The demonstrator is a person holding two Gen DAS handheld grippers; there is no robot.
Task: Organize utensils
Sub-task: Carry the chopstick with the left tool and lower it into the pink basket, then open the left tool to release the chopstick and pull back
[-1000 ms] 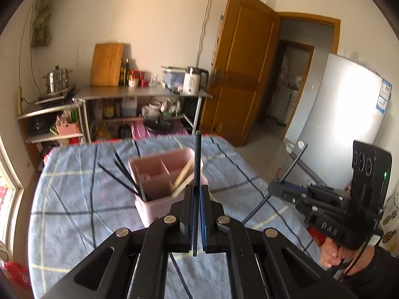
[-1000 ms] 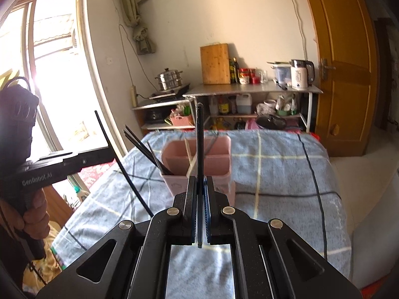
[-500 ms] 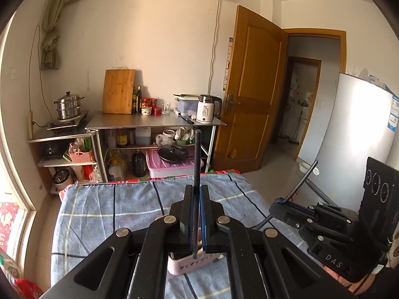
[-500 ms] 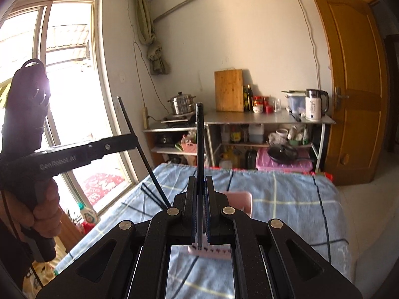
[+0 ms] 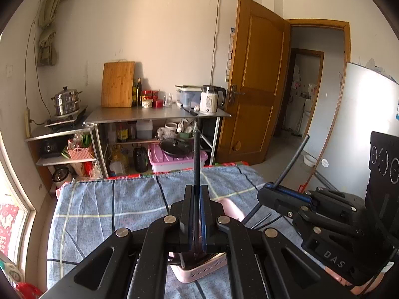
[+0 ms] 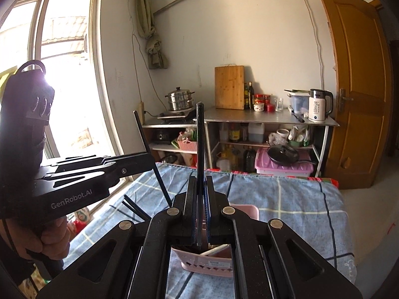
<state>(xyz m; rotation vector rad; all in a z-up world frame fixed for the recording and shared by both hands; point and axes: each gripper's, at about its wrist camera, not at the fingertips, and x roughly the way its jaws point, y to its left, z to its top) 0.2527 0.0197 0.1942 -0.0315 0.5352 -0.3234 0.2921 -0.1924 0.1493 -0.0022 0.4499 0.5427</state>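
**Operator A:** Status of the chopsticks and the pink organizer?

**Operator B:** I hold one black chopstick in the left gripper and a second chopstick in the right gripper. Both sets of fingers are fully closed on their sticks, which stand upright. The pink organizer sits on the tabletop, directly below both grippers and largely hidden by them.

**Operator A:** What changed in the last second?

**Operator B:** Both grippers tipped up and moved over the organizer. A second ago its compartments were in plain view ahead; now only its near wall shows beneath the fingers. I judge both sticks are positioned for insertion but not yet lowered.

**Operator A:** Clearance?

**Operator B:** The organizer stands towards the near middle of the tabletop, well apart from the far edge. More black chopsticks angle out of its left side. In the left view the right gripper works just beside mine, towards the right edge. I judge the main risk is the two grippers fouling each other on descent.
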